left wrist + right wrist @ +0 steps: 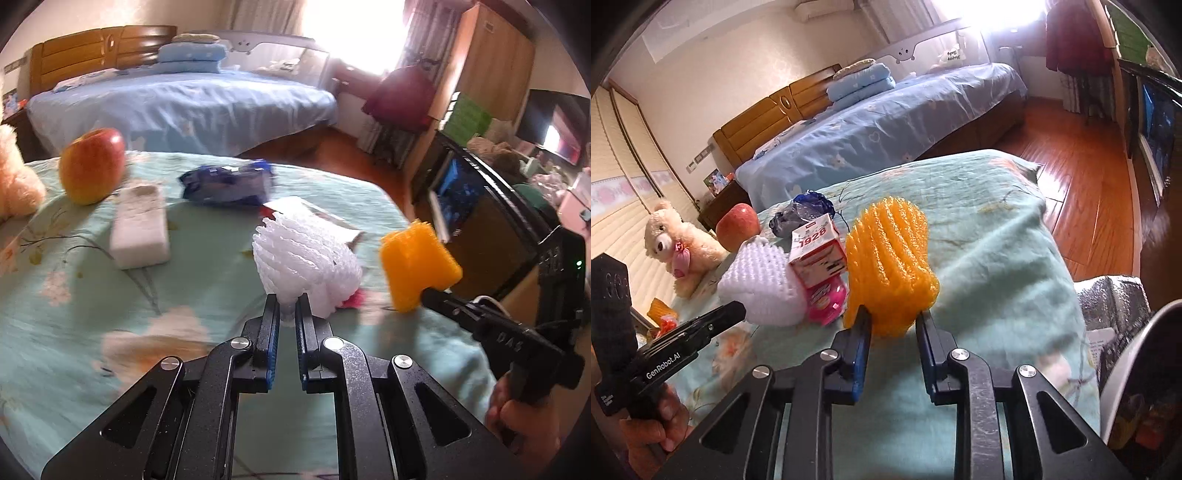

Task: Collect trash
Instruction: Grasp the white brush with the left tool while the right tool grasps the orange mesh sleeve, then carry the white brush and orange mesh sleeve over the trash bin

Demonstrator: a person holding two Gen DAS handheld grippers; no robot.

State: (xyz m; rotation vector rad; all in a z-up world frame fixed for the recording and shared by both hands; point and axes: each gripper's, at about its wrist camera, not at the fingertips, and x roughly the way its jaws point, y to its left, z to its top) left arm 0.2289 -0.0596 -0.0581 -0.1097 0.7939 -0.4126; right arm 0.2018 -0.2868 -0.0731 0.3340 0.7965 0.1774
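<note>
My left gripper (288,303) is shut on the base of a white foam fruit net (306,258), held just above the green flowered tablecloth (74,295). My right gripper (893,315) is shut on an orange foam fruit net (890,258), its pads pressing the net's lower sides. Each view shows the other tool: the orange net (417,266) at right, the white net (764,284) at left. A small carton marked 1928 (816,254) and a pink wrapper (827,299) lie between the nets. Further back lies a crumpled blue wrapper (229,182).
A red apple (92,170), a white block (140,229) and a plush bear (672,240) sit on the cloth's left side. A grey-rimmed container (1137,343) stands at the lower right. A blue bed (177,107) and wooden floor (1082,155) lie beyond the table.
</note>
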